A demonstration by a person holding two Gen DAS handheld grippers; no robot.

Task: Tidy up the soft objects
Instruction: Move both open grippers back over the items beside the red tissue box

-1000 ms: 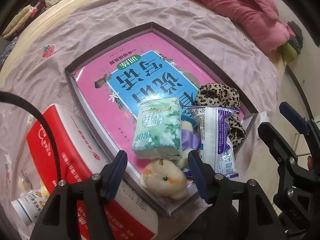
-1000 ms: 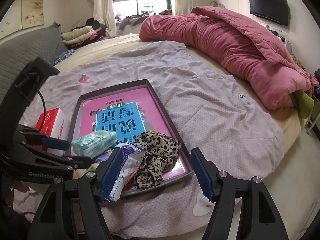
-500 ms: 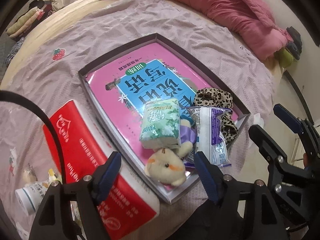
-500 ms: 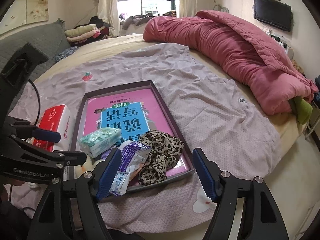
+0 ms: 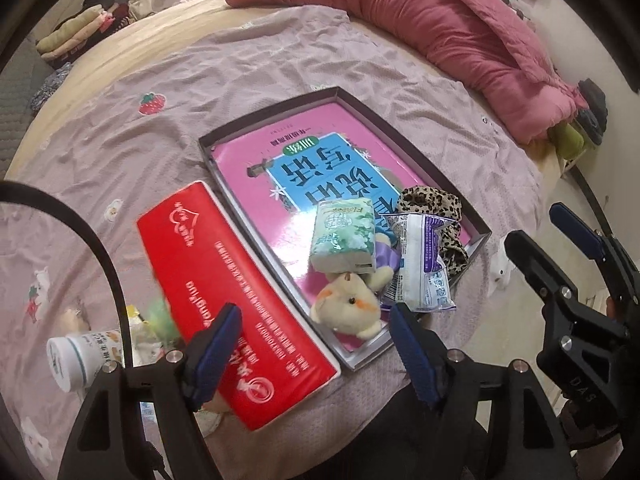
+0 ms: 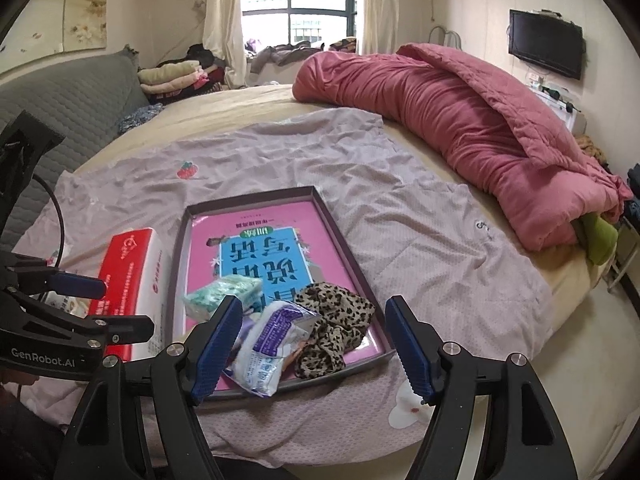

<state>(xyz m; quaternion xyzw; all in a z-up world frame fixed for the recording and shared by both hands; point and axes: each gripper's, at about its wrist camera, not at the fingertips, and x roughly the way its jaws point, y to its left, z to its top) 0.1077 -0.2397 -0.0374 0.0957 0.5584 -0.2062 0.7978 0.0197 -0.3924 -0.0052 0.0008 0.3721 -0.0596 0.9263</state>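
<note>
While both hang over the bed (image 6: 440,240), left gripper (image 5: 316,354) & right gripper (image 6: 314,346) gape wide, empty; tray (image 6: 340,236) w/ tissue pack (image 5: 344,236), plush toy (image 5: 348,308), probably a scarf (image 6: 332,320), lies just ahead.

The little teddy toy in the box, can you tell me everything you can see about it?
The plush toy is small, cream and fuzzy, with a dark bead eye and orange patches on its face. It lies in the near corner of the shallow box, on the pink book cover. The green tissue pack rests against its top, and something purple sits beside it. Neither gripper touches it.
</note>
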